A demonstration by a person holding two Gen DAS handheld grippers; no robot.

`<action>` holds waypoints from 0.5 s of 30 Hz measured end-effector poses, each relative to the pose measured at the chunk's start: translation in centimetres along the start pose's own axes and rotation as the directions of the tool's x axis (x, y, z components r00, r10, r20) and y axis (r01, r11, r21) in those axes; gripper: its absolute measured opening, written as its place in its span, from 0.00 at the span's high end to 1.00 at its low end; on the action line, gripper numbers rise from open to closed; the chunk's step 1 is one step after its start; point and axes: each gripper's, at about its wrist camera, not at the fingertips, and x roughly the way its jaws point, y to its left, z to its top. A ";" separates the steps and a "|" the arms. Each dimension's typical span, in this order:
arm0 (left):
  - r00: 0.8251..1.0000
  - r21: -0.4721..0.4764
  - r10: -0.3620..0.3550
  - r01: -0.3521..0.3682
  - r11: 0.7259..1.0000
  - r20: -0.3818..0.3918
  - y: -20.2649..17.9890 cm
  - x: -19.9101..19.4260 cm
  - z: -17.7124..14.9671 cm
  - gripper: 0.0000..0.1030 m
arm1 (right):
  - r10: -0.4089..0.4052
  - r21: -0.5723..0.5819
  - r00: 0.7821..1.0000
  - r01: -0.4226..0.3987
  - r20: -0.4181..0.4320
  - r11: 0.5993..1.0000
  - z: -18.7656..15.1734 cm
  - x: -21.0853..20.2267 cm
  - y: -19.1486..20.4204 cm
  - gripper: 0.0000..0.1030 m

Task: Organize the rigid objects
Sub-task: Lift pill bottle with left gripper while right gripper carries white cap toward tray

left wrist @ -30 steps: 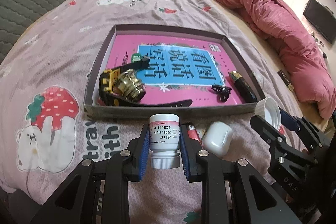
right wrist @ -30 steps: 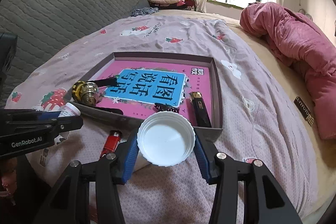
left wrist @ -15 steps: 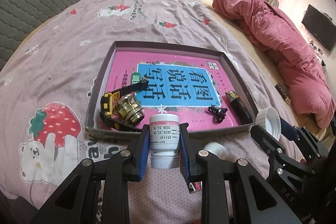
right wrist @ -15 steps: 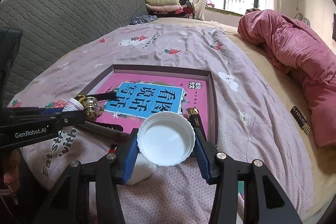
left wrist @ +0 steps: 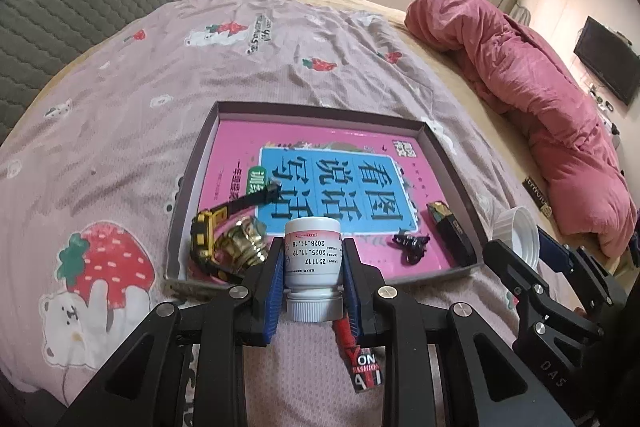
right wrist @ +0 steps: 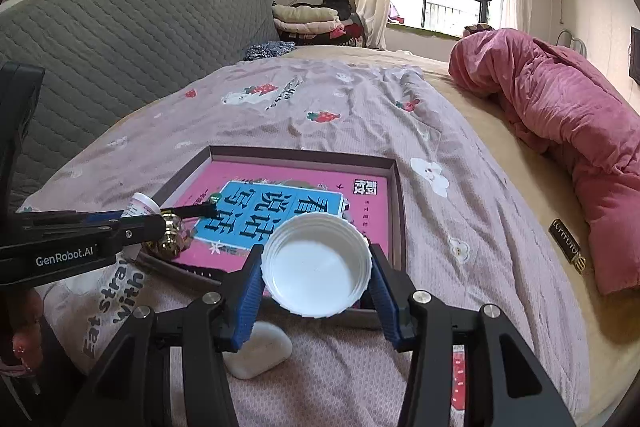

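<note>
My left gripper (left wrist: 312, 281) is shut on a white pill bottle (left wrist: 313, 259), held upside down above the tray's near edge; the bottle also shows in the right wrist view (right wrist: 140, 205). My right gripper (right wrist: 316, 291) is shut on the bottle's white cap (right wrist: 316, 265), its open side facing the camera; the cap also shows in the left wrist view (left wrist: 518, 235). The shallow tray (left wrist: 200, 147) holds a pink book, a yellow tape measure (left wrist: 204, 231), a brass knob (left wrist: 240, 247), a black clip (left wrist: 410, 245) and a dark lighter (left wrist: 450, 233).
A red lighter (left wrist: 358, 355) and a white earbud case (right wrist: 258, 349) lie on the bedspread in front of the tray. A pink duvet (left wrist: 532, 99) is heaped at the right. A grey quilted headboard (right wrist: 100, 35) is at the left.
Both grippers have risen and drawn back, with the bottle and the cap still held. The tray looks farther off and the earbud case is hidden in the left view.
</note>
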 end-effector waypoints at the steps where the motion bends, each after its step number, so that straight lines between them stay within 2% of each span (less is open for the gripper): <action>1: 1.000 -0.001 -0.001 0.001 1.000 0.002 0.0 0.0 0.2 0.74 | 0.000 0.000 1.000 0.000 0.004 1.000 0.2 0.0 0.0 0.52; 15: 1.000 -0.010 -0.009 0.009 1.000 0.000 -0.4 1.0 1.5 0.74 | -0.004 -0.004 1.000 0.004 0.018 1.000 1.5 0.8 0.1 0.52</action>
